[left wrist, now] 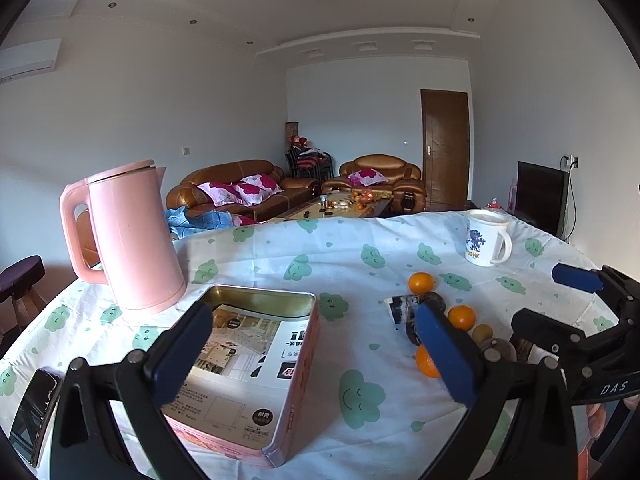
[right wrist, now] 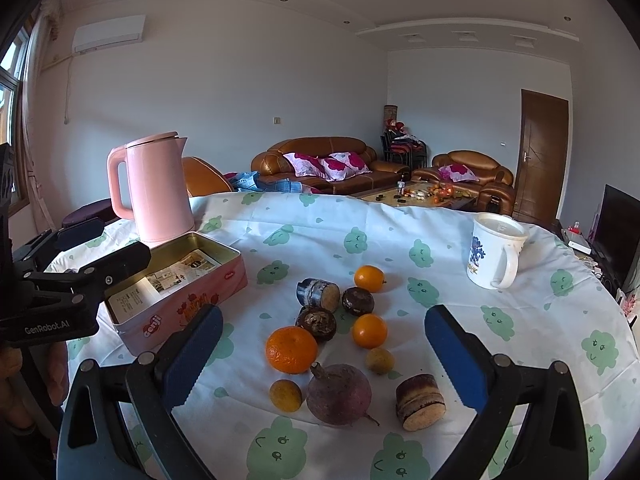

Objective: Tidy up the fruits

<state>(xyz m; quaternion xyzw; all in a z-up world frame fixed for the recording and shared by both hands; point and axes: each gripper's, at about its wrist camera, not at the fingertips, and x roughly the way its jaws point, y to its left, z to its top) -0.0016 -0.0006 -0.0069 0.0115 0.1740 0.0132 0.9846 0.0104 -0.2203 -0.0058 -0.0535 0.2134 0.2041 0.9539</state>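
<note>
An open pink tin [left wrist: 260, 292] lined with a printed leaflet lies under my left gripper [left wrist: 316, 356], which is open and holds nothing. To its right is the fruit pile, with one small orange [left wrist: 421, 282] at the back. In the right wrist view my right gripper [right wrist: 326, 356] hangs open over that pile: a big orange [right wrist: 291, 350], two small oranges [right wrist: 369, 331], a purple beet-like root [right wrist: 339, 394], dark round fruits [right wrist: 358, 301], yellowish small fruits [right wrist: 380, 360] and two cut cane pieces [right wrist: 420, 402]. The tin [right wrist: 192, 304] sits left of them.
A pink kettle [left wrist: 128, 236] stands behind the tin. A white mug [right wrist: 496, 252] stands at the back right of the round table's cloud-print cloth [right wrist: 320, 232]. A phone [left wrist: 34, 412] lies near the left edge. Sofas and a coffee table are beyond.
</note>
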